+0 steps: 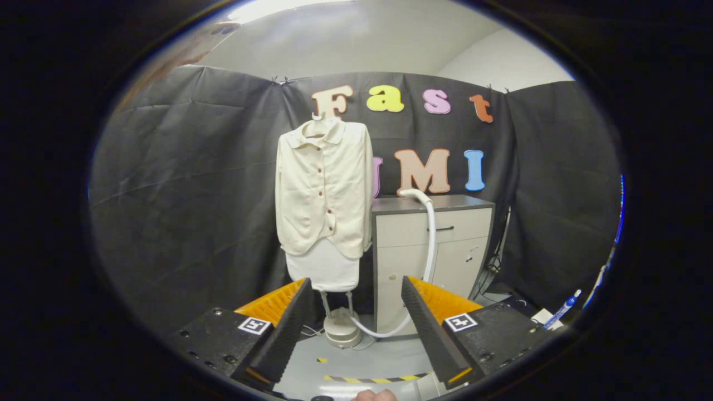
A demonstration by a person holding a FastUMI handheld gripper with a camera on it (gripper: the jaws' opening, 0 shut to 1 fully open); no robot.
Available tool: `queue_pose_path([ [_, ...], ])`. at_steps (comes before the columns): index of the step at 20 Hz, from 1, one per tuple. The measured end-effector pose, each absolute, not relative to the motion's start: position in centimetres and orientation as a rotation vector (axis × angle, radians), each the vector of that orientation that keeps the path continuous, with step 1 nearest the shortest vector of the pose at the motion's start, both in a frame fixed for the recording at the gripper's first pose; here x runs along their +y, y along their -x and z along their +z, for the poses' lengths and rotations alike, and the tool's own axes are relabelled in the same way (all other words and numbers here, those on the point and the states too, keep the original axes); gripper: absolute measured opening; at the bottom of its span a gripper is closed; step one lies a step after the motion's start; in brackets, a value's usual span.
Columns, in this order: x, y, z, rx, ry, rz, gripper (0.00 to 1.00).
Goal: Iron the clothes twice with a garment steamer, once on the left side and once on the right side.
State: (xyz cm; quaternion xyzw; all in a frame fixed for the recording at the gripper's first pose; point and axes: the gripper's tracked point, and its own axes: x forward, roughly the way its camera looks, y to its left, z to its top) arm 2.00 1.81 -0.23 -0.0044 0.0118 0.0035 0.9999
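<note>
black cloth wall (184, 184) hangs in creased panels round the booth, pale ceiling above it. grey floor (384, 351) below, with a yellow-and-black striped tape line (373, 380) just ahead of the claw and a small yellow scrap (321, 360) near it.

left of centre: cream button-front shirt (325, 189) on a hanger, hung upright on the steamer stand, collar up, dark buttons down the front, fabric fairly smooth with soft folds at the hem. white board (325, 267) shows beneath the hem. round pale steamer base (342, 329) sits on the floor under it, beyond the fingers.

white steamer hose (430, 239) curves from the base up to the top of a pale cabinet (434, 245) with a dark top, just right of the shirt.

far right, low: a blue-capped pen (563, 309) on a white sheet.

claw (356, 328) wide open, nothing between the fingers, well short of the shirt and stand. part of a hand (376, 395) shows below the fingers.
</note>
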Motion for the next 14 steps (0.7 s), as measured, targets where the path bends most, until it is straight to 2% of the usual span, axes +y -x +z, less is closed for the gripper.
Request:
queue_pose_path([
  [8, 2.6, -5.6, 0.1, 0.026, 0.018, -0.023, 0.98],
  [14, 0.7, -9.8, 1.2, 0.016, 0.051, -0.099, 0.98],
])
